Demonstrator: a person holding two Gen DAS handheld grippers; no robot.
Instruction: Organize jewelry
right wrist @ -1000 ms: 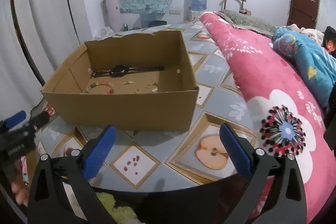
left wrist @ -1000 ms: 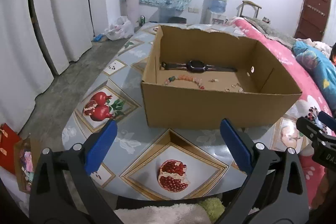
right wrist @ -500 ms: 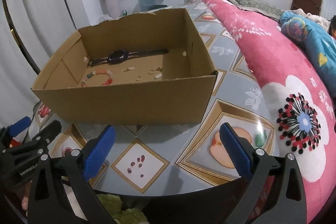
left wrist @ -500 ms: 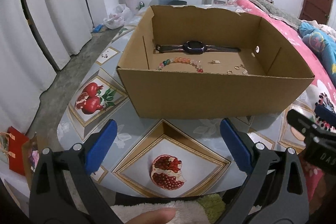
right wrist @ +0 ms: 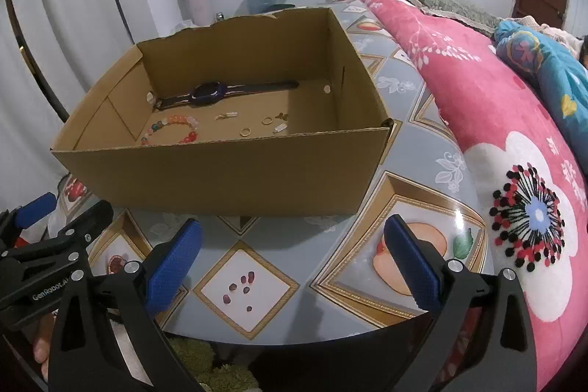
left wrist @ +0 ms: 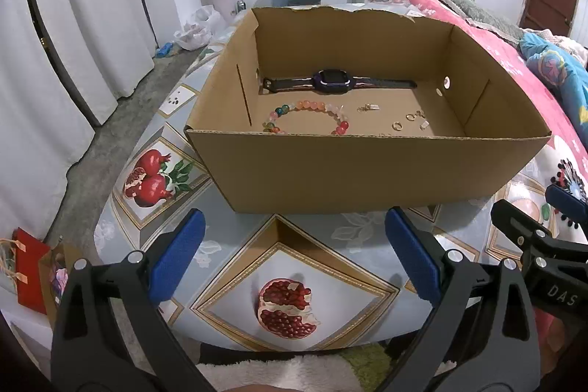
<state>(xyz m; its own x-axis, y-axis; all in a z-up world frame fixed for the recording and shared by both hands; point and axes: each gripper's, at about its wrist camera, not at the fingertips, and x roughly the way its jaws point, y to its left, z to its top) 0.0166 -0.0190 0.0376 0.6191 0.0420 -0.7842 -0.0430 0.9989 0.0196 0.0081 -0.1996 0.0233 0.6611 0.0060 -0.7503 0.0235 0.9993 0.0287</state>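
Box (left wrist: 367, 168): watch (left wrist: 332, 84), stiff; bracelet (left wrist: 308, 114), light, rolls, take across beads; rings (left wrist: 397, 125) tiny, slippery. Left gripper (left wrist: 294, 259), right gripper (right wrist: 292, 259): wide, empty.

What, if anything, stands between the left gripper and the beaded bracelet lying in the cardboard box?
The near wall of the cardboard box does. The left gripper is open, low over the table, short of that wall, and the beaded bracelet lies on the floor just behind it. Going over the rim looks clear.
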